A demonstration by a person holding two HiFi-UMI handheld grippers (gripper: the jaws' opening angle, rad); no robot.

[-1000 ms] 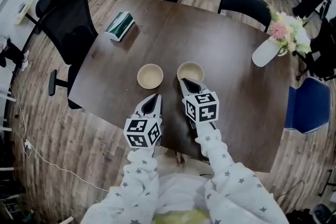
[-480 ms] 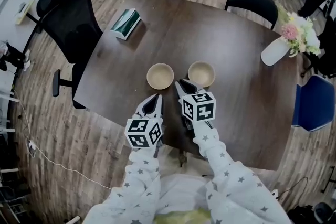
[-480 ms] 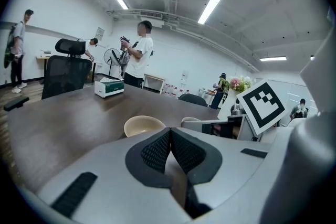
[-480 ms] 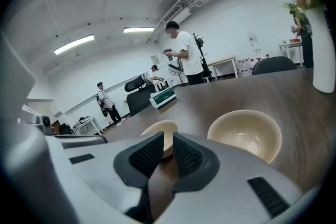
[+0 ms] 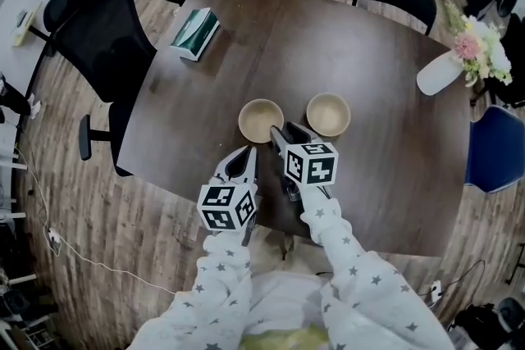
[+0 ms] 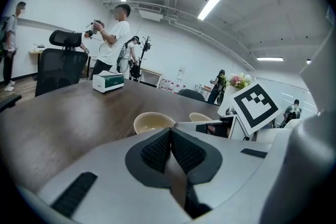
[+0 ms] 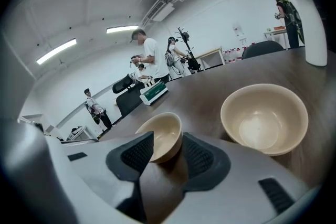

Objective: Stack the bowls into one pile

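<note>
My right claw (image 5: 285,132) has just been opening and now stands released, pads wide. The near side of the left bowl (image 5: 261,120) sits in the gap between them, unpressed. The right bowl (image 5: 328,114) stands near it on the bench (image 5: 385,78), the two apart, both upright and empty. My left claw (image 6: 170,139) is clenched on nothing, over the bench, short of the left bowl.
</note>
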